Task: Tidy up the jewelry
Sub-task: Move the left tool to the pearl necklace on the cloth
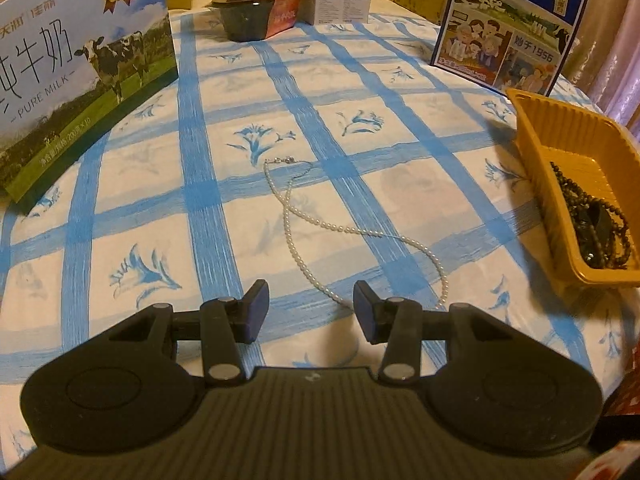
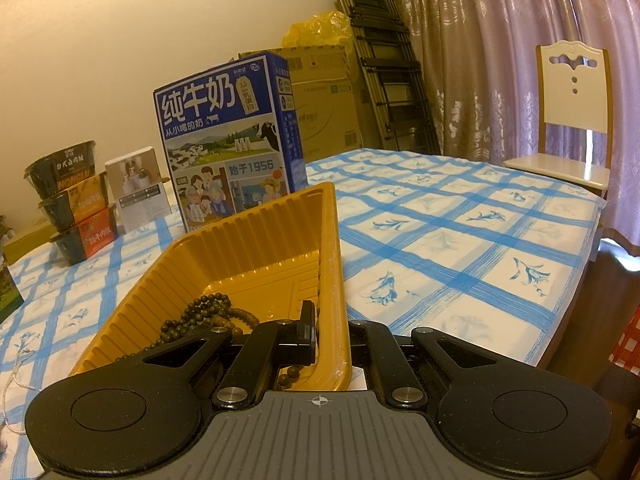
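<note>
A white pearl necklace (image 1: 320, 224) lies in a loose loop on the blue-checked tablecloth (image 1: 224, 184). Its near end runs just ahead of my left gripper (image 1: 311, 300), which stands open above the cloth with nothing between its blue pads. A yellow plastic tray (image 1: 536, 152) sits at the right and holds a dark beaded bracelet (image 1: 592, 224). In the right wrist view the same tray (image 2: 256, 240) is close up. My right gripper (image 2: 330, 332) is shut on the tray's right wall, one finger inside and one outside. The dark beads (image 2: 208, 312) lie inside near that finger.
A green-and-blue milk carton (image 1: 76, 68) stands at the left and a blue milk box (image 1: 508, 20) behind the tray. Dark food bowls (image 1: 244, 16) and a small white card box (image 1: 344, 4) stand at the back. A chair (image 2: 572, 120) is beyond the table's far edge.
</note>
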{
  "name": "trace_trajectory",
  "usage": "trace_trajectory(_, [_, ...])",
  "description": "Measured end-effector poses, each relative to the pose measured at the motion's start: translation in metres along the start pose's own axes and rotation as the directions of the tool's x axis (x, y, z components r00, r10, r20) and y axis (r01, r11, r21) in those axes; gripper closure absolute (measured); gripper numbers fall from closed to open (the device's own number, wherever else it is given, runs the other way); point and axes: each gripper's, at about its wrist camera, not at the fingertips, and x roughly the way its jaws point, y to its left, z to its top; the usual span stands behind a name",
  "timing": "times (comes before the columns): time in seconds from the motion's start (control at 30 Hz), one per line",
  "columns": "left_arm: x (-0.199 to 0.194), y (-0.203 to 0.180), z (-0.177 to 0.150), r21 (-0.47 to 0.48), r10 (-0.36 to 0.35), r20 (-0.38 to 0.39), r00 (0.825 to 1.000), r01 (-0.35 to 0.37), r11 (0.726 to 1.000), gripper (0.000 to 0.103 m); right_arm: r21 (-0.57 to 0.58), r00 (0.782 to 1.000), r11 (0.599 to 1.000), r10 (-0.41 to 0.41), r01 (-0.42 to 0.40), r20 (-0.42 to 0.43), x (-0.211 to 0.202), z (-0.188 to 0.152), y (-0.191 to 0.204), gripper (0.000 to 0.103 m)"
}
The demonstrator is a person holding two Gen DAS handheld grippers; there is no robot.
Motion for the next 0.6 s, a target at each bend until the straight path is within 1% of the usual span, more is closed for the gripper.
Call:
trace_trajectory(0.43, [0.027, -0.002, 0.011, 0.032, 0.034, 0.007, 0.999, -0.035, 0.999, 0.061, 0.001, 1.0, 1.0, 0.0, 0.0, -0.002, 0.0, 0.0, 0.001, 0.097])
trace_trajectory(0.6, [0.033, -0.001, 0.014, 0.04, 0.032, 0.017, 0.999, -0.032, 0.999, 0.062, 0.0, 1.0, 1.0, -0.001, 0.001, -0.002, -0.001, -0.001, 0.002, 0.097])
